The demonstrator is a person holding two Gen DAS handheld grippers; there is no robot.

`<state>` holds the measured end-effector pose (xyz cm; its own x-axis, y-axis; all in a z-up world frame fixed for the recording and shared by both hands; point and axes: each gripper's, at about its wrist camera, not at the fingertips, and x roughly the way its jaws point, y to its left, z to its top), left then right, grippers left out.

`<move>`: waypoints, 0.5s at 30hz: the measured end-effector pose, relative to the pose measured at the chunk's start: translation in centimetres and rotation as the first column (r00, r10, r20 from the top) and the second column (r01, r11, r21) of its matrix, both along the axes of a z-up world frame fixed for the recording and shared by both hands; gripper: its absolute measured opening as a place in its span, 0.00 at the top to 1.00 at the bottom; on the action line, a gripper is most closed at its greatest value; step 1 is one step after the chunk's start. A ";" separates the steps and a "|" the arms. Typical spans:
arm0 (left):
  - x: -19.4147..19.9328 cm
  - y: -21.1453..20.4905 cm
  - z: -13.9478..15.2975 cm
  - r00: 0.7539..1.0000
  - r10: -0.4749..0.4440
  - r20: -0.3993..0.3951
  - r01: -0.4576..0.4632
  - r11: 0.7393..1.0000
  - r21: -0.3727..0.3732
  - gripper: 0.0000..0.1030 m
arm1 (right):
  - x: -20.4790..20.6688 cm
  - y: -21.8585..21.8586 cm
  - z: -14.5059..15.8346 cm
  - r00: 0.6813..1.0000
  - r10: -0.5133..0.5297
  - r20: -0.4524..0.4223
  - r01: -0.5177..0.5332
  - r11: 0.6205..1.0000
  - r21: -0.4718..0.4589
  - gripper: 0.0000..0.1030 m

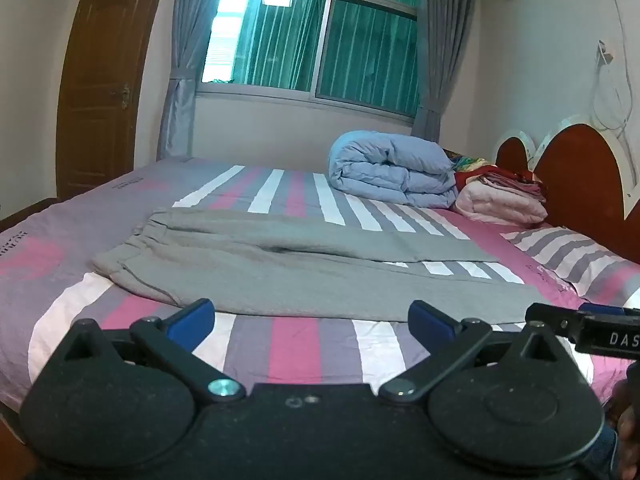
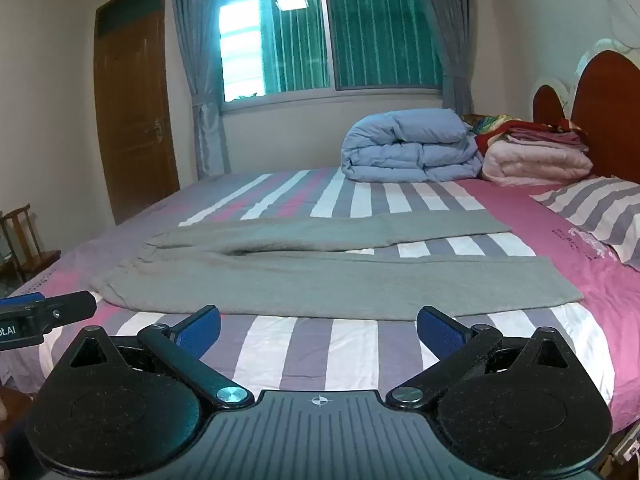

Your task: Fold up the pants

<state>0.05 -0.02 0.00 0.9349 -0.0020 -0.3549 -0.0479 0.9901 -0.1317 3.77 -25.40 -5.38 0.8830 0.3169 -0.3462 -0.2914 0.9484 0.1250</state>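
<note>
Grey fleece pants (image 1: 304,268) are laid flat across a pink, white and purple striped bedsheet (image 1: 296,344).

Both the left gripper (image 1: 311,317) and right gripper (image 2: 319,325) are held near the pants' near edge, blue-padded fingers (image 2: 202,326) spread apart, nothing gripped.

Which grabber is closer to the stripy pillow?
Right. The right gripper hovers open by the leg ends of the gray pants, on the same side as the striped pillow. The left gripper is open near the waistband end, farther away.
</note>
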 end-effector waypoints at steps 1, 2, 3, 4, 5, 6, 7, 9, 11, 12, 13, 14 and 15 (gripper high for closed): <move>-0.1 0.0 0.0 1.000 0.001 0.007 -0.001 1.000 0.001 0.06 | 0.1 0.0 0.0 1.000 -0.001 -0.009 0.001 1.000 0.012 0.00; -0.2 0.0 0.0 1.000 0.000 0.008 0.000 1.000 0.004 0.06 | 0.1 0.0 0.0 1.000 -0.001 -0.009 0.002 1.000 0.012 0.00; -0.2 0.1 0.0 1.000 0.000 0.008 0.000 1.000 0.006 0.06 | 0.1 0.0 0.0 1.000 -0.001 -0.008 0.001 1.000 0.020 0.00; -0.3 0.1 0.0 1.000 0.000 0.009 0.000 1.000 0.008 0.06 | 0.1 -0.1 0.0 1.000 0.000 -0.006 0.001 1.000 0.020 0.00; -0.2 0.1 0.0 1.000 -0.001 0.009 0.001 1.000 0.008 0.06 | 0.1 -0.1 0.0 1.000 0.000 -0.005 0.001 1.000 0.019 0.00; -0.1 -0.1 0.0 1.000 -0.002 0.007 0.002 1.000 0.008 0.06 | 0.1 -0.2 0.0 1.000 0.000 -0.005 0.000 1.000 0.018 0.00; 0.0 -0.4 0.0 1.000 0.002 0.003 -0.002 1.000 0.013 0.06 | 0.1 -0.2 0.0 1.000 0.001 -0.006 -0.001 1.000 0.017 0.00; 0.1 -0.4 0.0 1.000 -0.003 0.001 0.003 1.000 0.018 0.06 | 0.0 -0.5 -0.1 1.000 0.002 -0.006 -0.002 1.000 0.016 0.00; 0.2 -0.4 -0.1 1.000 -0.005 0.002 0.005 1.000 0.018 0.06 | 0.2 -0.1 0.0 1.000 -0.004 -0.008 0.004 1.000 0.004 0.00; 0.2 -0.5 -0.1 1.000 -0.006 0.002 0.006 1.000 0.019 0.06 | 0.1 -0.1 0.0 1.000 -0.005 -0.006 0.005 1.000 0.002 0.00; 0.2 -0.5 -0.1 1.000 -0.004 0.004 0.004 1.000 0.022 0.06 | 0.1 -0.2 -0.1 1.000 -0.007 -0.005 0.007 1.000 0.002 0.00; 0.2 -0.5 -0.1 1.000 -0.002 0.004 0.002 1.000 0.020 0.06 | 0.1 -0.4 -0.1 1.000 -0.009 -0.004 0.009 1.000 0.004 0.00; 0.2 -0.4 -0.1 1.000 -0.003 0.003 0.003 1.000 0.016 0.06 | 0.2 -0.5 -0.1 1.000 -0.011 -0.004 0.011 1.000 0.008 0.00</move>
<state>0.23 -0.39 -0.09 0.9360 0.0011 -0.3520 -0.0448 0.9922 -0.1160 3.94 -25.91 -5.46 0.8851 0.3096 -0.3476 -0.2801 0.9506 0.1335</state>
